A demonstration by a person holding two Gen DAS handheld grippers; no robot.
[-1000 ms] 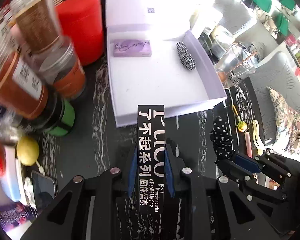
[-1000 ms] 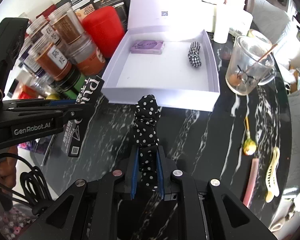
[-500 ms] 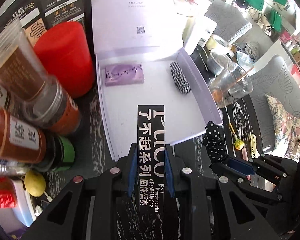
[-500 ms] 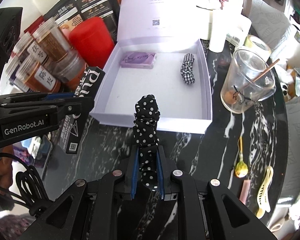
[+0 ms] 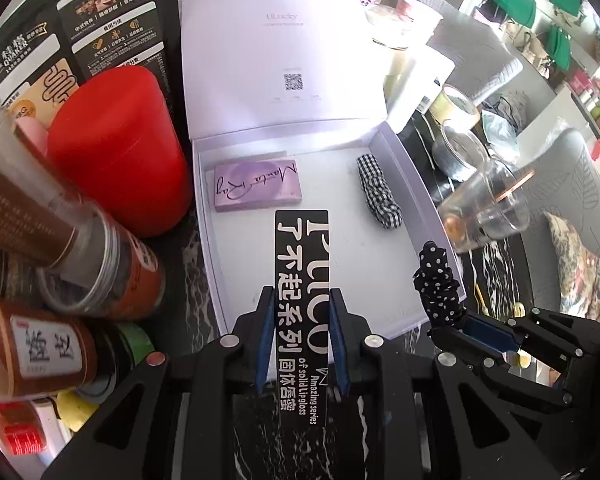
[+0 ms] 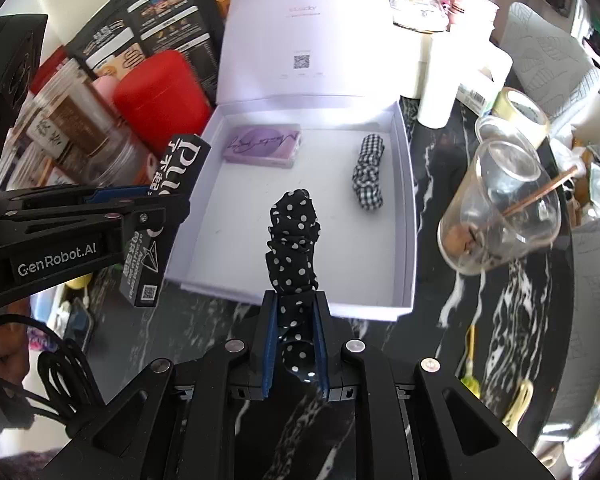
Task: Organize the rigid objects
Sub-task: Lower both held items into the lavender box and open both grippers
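My left gripper (image 5: 301, 300) is shut on a long black lip gloss box (image 5: 301, 256) with white lettering, held over the near part of the open white gift box (image 5: 404, 160). My right gripper (image 6: 295, 302) is shut on a black polka-dot scrunchie (image 6: 293, 240), held over the box's near edge (image 6: 300, 304). Inside the box lie a purple card case (image 5: 258, 186) at the back left and a checkered scrunchie (image 5: 378, 192) at the back right. The right gripper shows in the left wrist view (image 5: 456, 322) and the left gripper in the right wrist view (image 6: 136, 204).
A red canister (image 5: 120, 148) and several spice jars (image 5: 100, 276) crowd the box's left side. A clear glass cup with a stick (image 6: 500, 220) stands to the right. The box lid (image 6: 304, 40) stands upright behind. A yellow hair claw (image 6: 518, 404) lies on the black marble table.
Both grippers have moved forward toward the white box, each still holding its object. The lip gloss box now reaches over the box floor, and the polka-dot scrunchie is over its near edge.
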